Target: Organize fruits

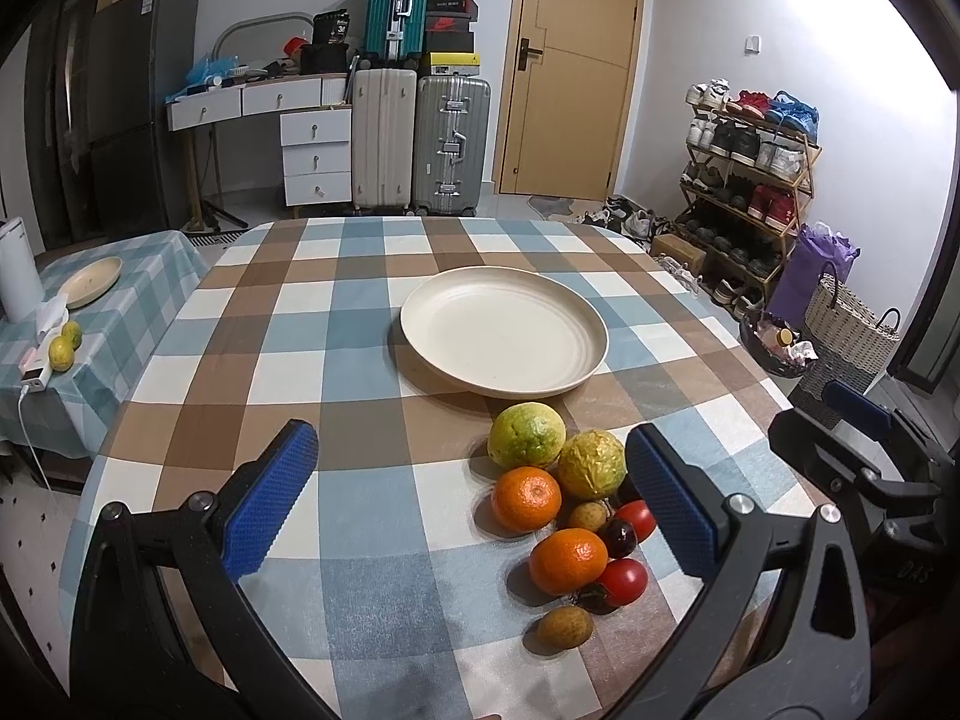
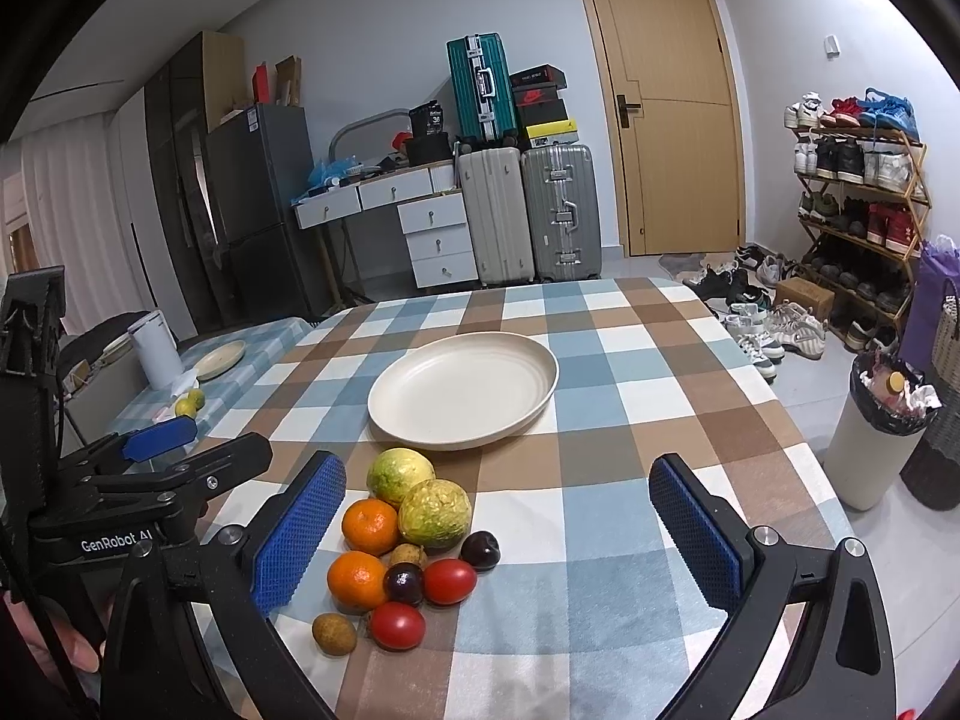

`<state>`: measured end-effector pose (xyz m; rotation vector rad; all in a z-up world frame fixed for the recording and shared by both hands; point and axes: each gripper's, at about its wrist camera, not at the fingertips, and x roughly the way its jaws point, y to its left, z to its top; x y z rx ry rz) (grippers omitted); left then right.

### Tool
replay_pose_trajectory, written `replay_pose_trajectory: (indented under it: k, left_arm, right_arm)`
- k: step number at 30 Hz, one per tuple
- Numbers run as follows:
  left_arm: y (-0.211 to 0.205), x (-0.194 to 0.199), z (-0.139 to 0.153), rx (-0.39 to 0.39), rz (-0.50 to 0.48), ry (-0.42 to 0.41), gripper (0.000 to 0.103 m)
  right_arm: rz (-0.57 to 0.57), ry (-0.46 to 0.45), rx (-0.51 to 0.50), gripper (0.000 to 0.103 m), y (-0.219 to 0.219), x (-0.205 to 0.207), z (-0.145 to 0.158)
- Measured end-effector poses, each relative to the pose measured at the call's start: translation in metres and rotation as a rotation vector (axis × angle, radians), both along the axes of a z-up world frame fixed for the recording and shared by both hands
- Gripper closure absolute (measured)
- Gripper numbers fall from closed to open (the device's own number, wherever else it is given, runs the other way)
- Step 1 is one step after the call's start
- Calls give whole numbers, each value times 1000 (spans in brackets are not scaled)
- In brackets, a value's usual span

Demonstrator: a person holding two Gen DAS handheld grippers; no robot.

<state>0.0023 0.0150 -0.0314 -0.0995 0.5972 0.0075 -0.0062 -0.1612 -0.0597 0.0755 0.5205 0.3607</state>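
With both grippers hovering low over the checked bench (image 1: 372, 276), I see my left gripper (image 1: 474, 501) with jaws wide, holding nothing; my right gripper (image 2: 498, 531) likewise spread wide and bare; fruit pile (image 2: 408, 552) sits clustered on the cloth just in front of the cream plate (image 2: 462, 387), which holds no fruit; two guavas nearest the plate, oranges, tomatoes, dark plums and longans touching behind them.
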Motion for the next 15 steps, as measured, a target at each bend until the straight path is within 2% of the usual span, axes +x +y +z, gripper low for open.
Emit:
replay_pose_trajectory:
  k: [8,15]
  left_arm:
    - [3,1,-4,-6,0,8,1]
    - [14,10,-27,-25,-14,35,1]
  right_arm:
    - [10,19,7,0,3,2,-6]
    - [66,50,28,0,7,15,-13]
